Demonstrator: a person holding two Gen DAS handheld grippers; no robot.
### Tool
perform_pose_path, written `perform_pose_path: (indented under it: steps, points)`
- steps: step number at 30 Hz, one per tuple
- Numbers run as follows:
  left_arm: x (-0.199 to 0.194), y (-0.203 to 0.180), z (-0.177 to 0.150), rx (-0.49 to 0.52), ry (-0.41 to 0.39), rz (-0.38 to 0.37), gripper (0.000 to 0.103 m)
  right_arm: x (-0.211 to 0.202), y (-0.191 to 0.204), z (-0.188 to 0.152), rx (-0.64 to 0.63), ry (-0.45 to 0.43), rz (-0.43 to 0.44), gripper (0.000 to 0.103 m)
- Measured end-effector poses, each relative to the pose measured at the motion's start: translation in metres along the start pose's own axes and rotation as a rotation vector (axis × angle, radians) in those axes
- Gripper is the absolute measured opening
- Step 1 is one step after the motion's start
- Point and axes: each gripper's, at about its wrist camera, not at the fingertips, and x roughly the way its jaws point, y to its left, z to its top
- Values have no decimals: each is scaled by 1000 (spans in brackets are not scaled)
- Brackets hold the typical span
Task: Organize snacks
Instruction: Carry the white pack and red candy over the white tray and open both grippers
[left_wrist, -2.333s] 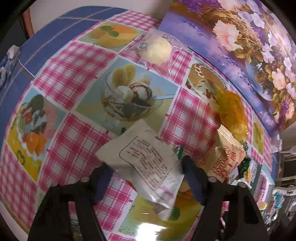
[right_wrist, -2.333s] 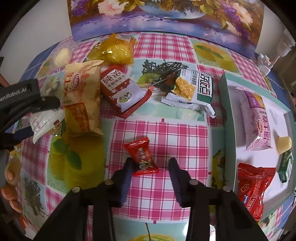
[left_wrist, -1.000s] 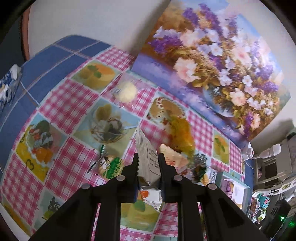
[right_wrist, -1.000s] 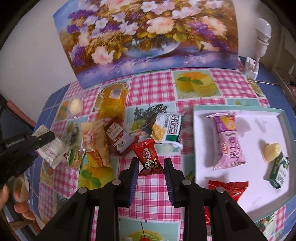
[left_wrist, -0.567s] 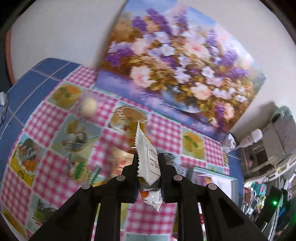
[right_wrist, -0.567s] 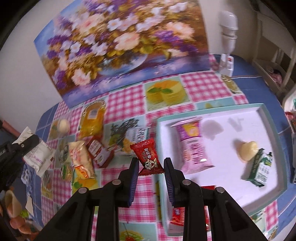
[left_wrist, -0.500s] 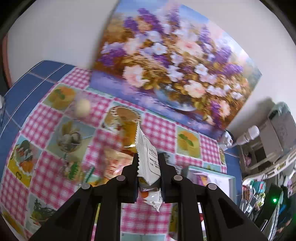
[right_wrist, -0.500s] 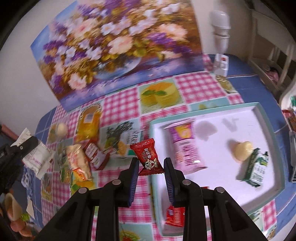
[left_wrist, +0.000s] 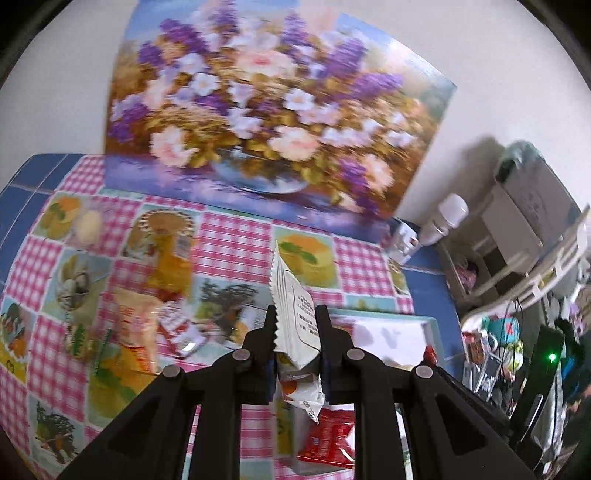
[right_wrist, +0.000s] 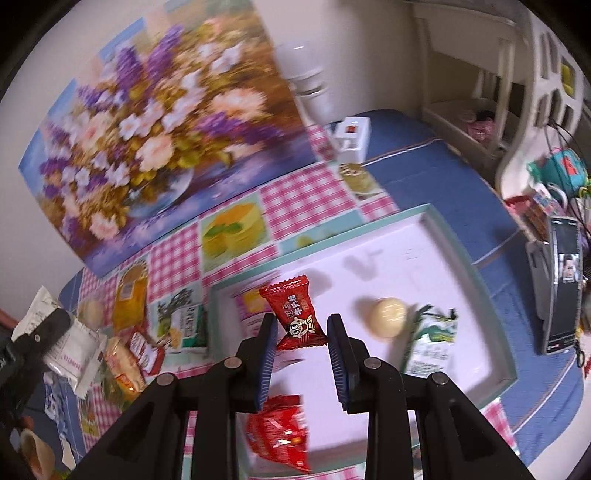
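Left wrist view: left gripper (left_wrist: 295, 328) clamped on a white snack packet (left_wrist: 295, 314), packet standing on edge between the two black fingers (left_wrist: 258, 343), serrated top sticking up well past the tips, crumpled lower end hanging down behind them. Held in the air above the pink checked tablecloth (left_wrist: 232, 243), with the teal-rimmed tray (left_wrist: 432, 332) just beyond and to the right, and a red packet (left_wrist: 328, 439) lying below the fingers. Loose snacks blurred to the left on the cloth: a yellow packet (left_wrist: 170, 266), an orange-and-cream packet (left_wrist: 133, 328), a red-and-white one (left_wrist: 177, 328). Flower painting (left_wrist: 266, 110) propped against the wall behind. Right wrist view: right gripper (right_wrist: 301, 328) closed narrow on a small red candy packet (right_wrist: 295, 314), pinched at its lower half between the blue pads (right_wrist: 269, 350), upper twist poking above the tips. Held over the tray (right_wrist: 495, 306), near its left side; on the white floor of the tray a round pale sweet (right_wrist: 388, 317), a green-and-white packet (right_wrist: 428, 343) beside it, a red packet (right_wrist: 280, 432) below the fingers and a pink packet (right_wrist: 251, 306) partly hidden behind the candy. Left gripper (right_wrist: 48, 336) with its white packet (right_wrist: 74, 350) visible at far left.
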Motion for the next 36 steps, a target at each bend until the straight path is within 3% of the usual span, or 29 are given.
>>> perform_pose_path:
  steps: [18,26,36]
  points:
    - [55,-123,-47,250,148,-79,19,-8,-81,16,138,-12,-55,30]
    - [82,-131,-64,269,215,-64,19,5,-80,13,131,38,-48,30]
    - [110,-113,-75,213,301,-43,19,26,-76,4,117,111,-57,30]
